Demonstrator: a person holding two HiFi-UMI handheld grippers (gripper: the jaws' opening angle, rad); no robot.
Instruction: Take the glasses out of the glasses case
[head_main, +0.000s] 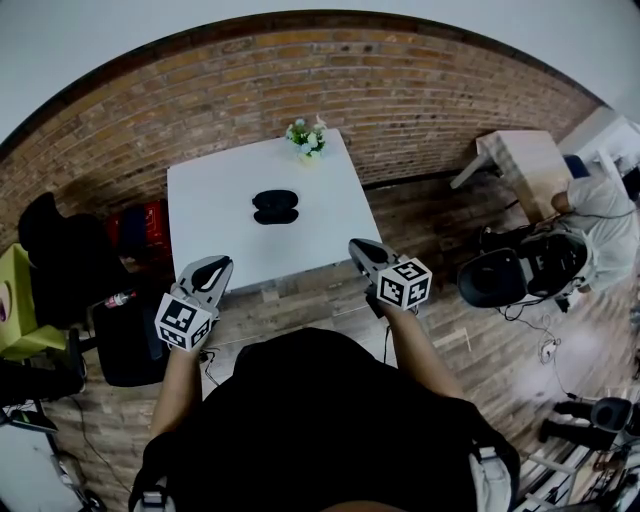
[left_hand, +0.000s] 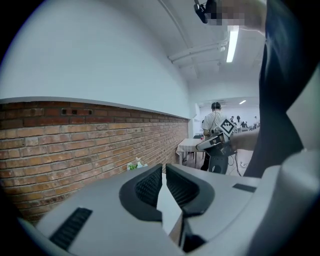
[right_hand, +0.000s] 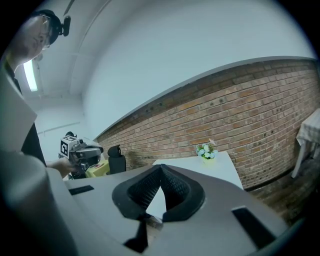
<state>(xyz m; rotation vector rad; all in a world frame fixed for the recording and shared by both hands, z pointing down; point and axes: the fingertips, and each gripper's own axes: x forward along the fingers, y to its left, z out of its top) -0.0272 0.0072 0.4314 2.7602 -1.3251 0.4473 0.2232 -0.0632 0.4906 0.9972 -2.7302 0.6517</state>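
The jaws of the left gripper (left_hand: 164, 171) are seen all but pressed together, with only a thin slit left between the ribbed pads and nothing held in it. The jaws of the right gripper (right_hand: 160, 171) are closed to a point at the tips, and nothing is pinched there either. In the head view the left gripper is held by the near left corner of the white table (head_main: 210, 225) and the right gripper by the near right corner. The glasses case (head_main: 275, 206) lies closed near the middle of the table, ahead of and inward from both grippers and well apart from them. Its long axis runs along the near edge. The 2 grippers are judged about equally far from it. A small flower pot (head_main: 308, 140) stands at the far edge. The jaws would have to be spread before the case could be gripped.
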